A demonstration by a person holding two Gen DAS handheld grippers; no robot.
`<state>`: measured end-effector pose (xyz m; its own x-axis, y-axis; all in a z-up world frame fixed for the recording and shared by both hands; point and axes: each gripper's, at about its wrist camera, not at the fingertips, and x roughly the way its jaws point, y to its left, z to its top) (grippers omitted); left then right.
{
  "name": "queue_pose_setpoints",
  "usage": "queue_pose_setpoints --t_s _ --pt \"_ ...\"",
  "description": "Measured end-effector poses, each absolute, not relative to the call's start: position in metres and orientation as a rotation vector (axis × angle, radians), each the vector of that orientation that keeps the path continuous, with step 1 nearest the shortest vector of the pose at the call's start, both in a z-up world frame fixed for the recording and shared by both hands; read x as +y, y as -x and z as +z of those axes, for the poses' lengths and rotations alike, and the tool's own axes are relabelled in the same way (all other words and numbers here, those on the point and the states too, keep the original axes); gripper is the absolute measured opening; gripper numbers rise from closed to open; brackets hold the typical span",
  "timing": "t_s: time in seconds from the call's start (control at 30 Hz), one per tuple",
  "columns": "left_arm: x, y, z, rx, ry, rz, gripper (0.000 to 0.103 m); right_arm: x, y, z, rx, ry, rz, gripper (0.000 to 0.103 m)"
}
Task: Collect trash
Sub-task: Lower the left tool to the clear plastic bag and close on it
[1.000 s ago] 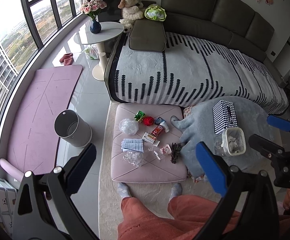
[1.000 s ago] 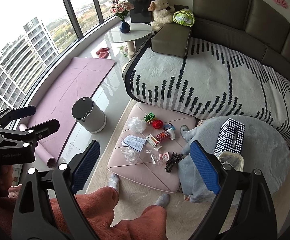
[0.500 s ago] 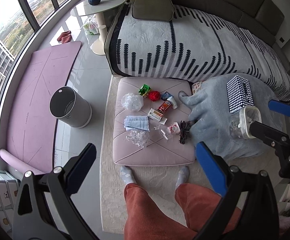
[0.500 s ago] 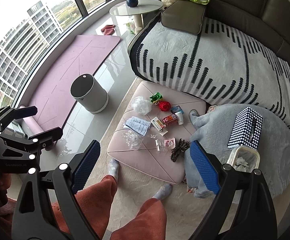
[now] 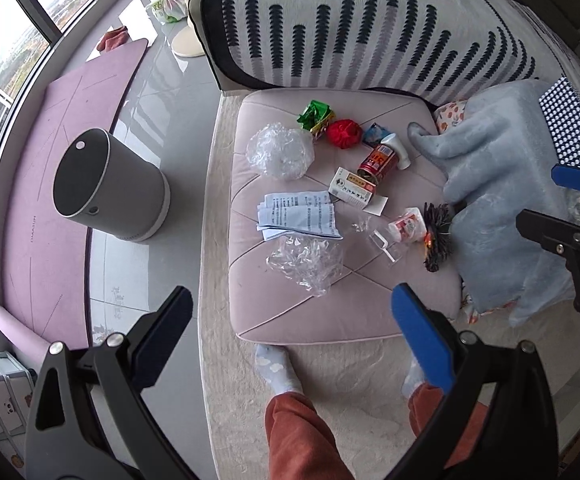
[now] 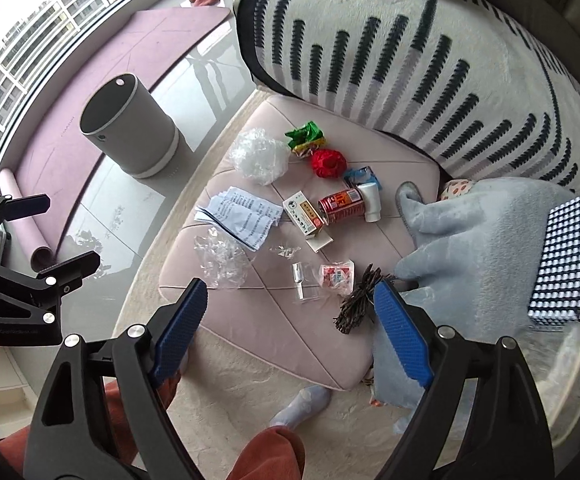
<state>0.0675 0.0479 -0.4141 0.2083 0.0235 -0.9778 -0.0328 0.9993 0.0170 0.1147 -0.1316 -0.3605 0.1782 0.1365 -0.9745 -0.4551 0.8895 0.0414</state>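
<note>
Both your grippers point steeply down at the pink ottoman [image 5: 290, 312], and the trash is spread across its top, ahead of the fingers

Your left gripper [image 5: 290, 328] has its jaws spread wide with nothing between them. Just beyond its fingertips lies the clear wrap [image 5: 306, 260], then the leaflet [image 5: 298, 218] a little further out. Past that sits the plastic ball [image 5: 279, 150], and off to its left on the floor stands the open bin [image 5: 105, 186], well apart from the ottoman

Your right gripper [image 6: 287, 322] is wide too, its jaws closing slightly, and they hold nothing. Between its fingertips and just ahead you have the small clear sachet [image 6: 304, 286] and the red-and-white wrapper [image 6: 336, 274]. The dark twig bundle [image 6: 360, 300] lies right beside the right finger [image 6: 404, 334], at the edge of the grey blanket [image 6: 474, 240]. Further ahead come the white box [image 6: 304, 214], the red can [image 6: 340, 204] and the white tube [image 6: 370, 200], close together. Beyond those, the red ball [image 6: 328, 163] and the green wrapper [image 6: 305, 136] sit near the far edge, with the blue packet [image 6: 362, 176] next to the tube

Your feet in pale socks [image 5: 275, 368] stand at the ottoman's near side
</note>
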Motion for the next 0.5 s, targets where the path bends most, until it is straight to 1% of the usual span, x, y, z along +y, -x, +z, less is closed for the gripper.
queue_pose_setpoints --t_s 0.03,0.17,0.23,0.33,0.43,0.5 --pt "0.050 -0.070 -0.438 1.366 0.019 0.048 0.099 -0.132 -0.117 -0.387 1.340 0.284 0.421 0.082" --pt "0.049 -0.074 -0.525 1.388 0.052 0.076 0.099 -0.137 -0.121 -0.492 1.406 0.266 0.404 0.070" --pt "0.044 -0.075 -0.563 1.388 0.040 0.068 0.099 -0.142 -0.116 -0.541 1.449 0.245 0.389 0.068" --pt "0.033 -0.076 -0.607 1.372 0.011 0.046 0.099 -0.152 -0.102 -0.605 1.504 0.205 0.368 0.066" --pt "0.027 -0.076 -0.642 1.367 0.011 0.031 0.099 -0.157 -0.089 -0.657 1.530 0.199 0.358 0.063" --pt "0.024 -0.076 -0.661 1.360 0.004 0.030 0.099 -0.160 -0.085 -0.684 1.533 0.192 0.361 0.057"
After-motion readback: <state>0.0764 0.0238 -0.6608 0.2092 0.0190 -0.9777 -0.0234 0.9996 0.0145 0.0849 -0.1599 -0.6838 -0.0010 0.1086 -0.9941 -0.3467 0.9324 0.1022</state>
